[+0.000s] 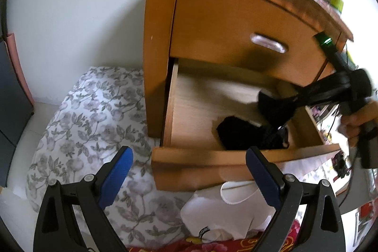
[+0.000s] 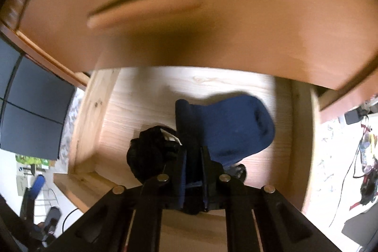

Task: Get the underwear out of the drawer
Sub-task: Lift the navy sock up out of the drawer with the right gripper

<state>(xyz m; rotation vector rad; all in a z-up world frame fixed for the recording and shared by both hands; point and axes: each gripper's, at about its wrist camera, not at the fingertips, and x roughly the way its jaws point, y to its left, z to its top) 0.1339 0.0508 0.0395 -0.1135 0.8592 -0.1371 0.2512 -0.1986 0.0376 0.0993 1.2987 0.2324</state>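
Right gripper [image 2: 193,157]: its black jaws are pinching nearly shut on a dark blue fabric garment [image 2: 226,126], which is hanging just above the drawer floor (the fold between the pads is thin).
Left gripper [image 1: 189,174]: its blue-padded jaws are standing wide apart and holding nothing, hovering in front of the drawer's front panel.
Drawer [image 1: 212,157]: the lower pale-wood drawer of the orange-brown wooden nightstand [image 1: 160,39] is standing pulled out.
Second garment [image 2: 151,150]: a crumpled black fabric piece is lying near the drawer's front edge, just beside the blue one.
Upper drawer [image 1: 224,23]: it is sitting shut, its silver metal handle [image 1: 269,42] facing out.
Hand [image 1: 359,122]: it is gripping the right tool at the drawer's right edge.
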